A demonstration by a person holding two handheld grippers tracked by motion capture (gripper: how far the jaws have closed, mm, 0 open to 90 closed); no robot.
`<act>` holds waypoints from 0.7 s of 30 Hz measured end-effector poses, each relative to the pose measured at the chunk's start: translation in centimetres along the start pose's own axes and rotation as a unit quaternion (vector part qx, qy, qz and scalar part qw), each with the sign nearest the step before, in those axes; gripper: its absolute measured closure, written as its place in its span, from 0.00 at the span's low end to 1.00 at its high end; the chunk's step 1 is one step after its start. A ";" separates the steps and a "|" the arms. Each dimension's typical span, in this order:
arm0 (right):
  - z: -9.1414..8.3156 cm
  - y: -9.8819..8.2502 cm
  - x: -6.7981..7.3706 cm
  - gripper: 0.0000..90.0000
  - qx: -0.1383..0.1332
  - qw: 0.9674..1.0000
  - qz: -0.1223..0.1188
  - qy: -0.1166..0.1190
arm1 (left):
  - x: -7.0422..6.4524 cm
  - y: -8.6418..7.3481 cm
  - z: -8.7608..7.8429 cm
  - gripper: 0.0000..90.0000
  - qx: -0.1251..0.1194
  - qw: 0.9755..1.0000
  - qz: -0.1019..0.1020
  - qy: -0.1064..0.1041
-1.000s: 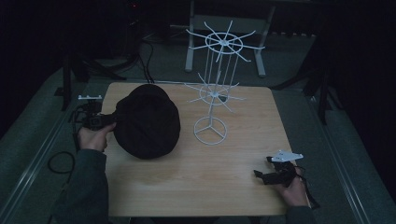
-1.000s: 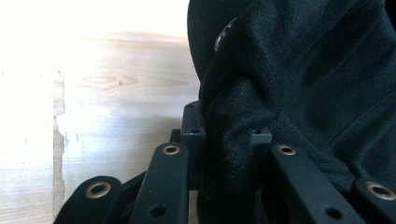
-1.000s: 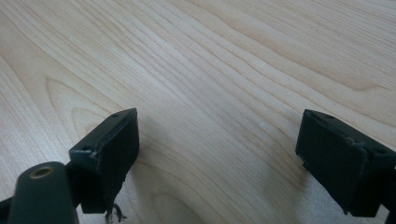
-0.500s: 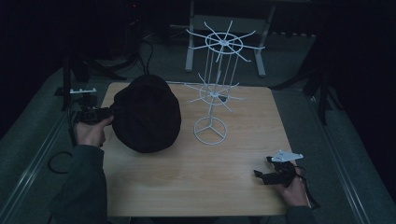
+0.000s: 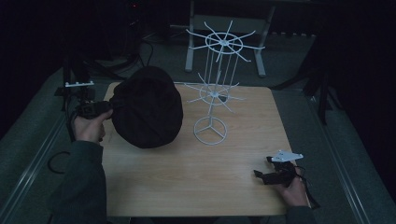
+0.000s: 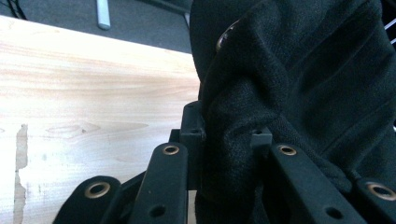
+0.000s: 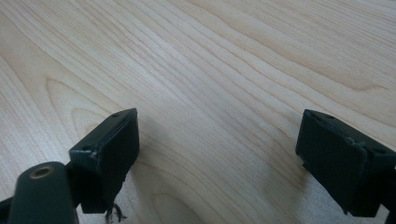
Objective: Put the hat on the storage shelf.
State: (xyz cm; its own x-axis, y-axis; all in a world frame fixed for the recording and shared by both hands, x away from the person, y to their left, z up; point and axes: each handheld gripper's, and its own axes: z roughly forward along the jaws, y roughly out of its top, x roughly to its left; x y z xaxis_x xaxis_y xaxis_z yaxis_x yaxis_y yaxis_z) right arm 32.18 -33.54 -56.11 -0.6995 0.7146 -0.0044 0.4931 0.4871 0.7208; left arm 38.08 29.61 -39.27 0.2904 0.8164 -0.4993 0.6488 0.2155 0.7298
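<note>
A black knit hat hangs lifted over the left part of the wooden table. My left gripper is shut on the hat's edge at its left side; in the left gripper view the dark fabric is bunched between the two jaws, midway at the gripper. A white wire display stand with two tiers of spoke hooks rises just right of the hat. My right gripper rests low at the table's front right, open, with bare wood between its pads.
A second white metal frame stands on the dark floor behind the table. Dark tripod legs flank the table on both sides. Bare wood stretches between the stand and the right gripper.
My left gripper has lifted the hat up and away from me, toward the table's far left. The right gripper has stayed in place.
</note>
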 end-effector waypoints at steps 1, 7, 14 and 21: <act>0.0 0.0 0.0 0.15 0.000 1.000 0.000 0.000 | -0.1 0.1 -0.1 0.86 -0.002 1.000 -0.001 -0.002; 0.0 0.0 0.0 0.15 0.000 1.000 0.000 0.000 | -0.2 0.6 -0.4 0.85 -0.014 1.000 -0.009 -0.016; 0.0 0.0 0.0 0.15 0.000 1.000 0.000 0.000 | -0.8 1.3 -0.7 0.85 -0.024 0.999 -0.007 -0.022; 0.0 0.0 0.0 0.15 -0.001 1.000 -0.001 0.000 | -1.4 2.0 -1.0 0.85 -0.034 0.999 -0.006 -0.031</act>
State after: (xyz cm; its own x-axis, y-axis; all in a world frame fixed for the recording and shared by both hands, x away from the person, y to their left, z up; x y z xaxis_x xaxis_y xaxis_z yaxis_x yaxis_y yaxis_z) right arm 32.19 -33.55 -56.12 -0.7001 0.7141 -0.0056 0.4915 0.4875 0.7216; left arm 38.28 29.43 -36.64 0.3263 0.7793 -0.5350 0.6041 0.2634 0.7521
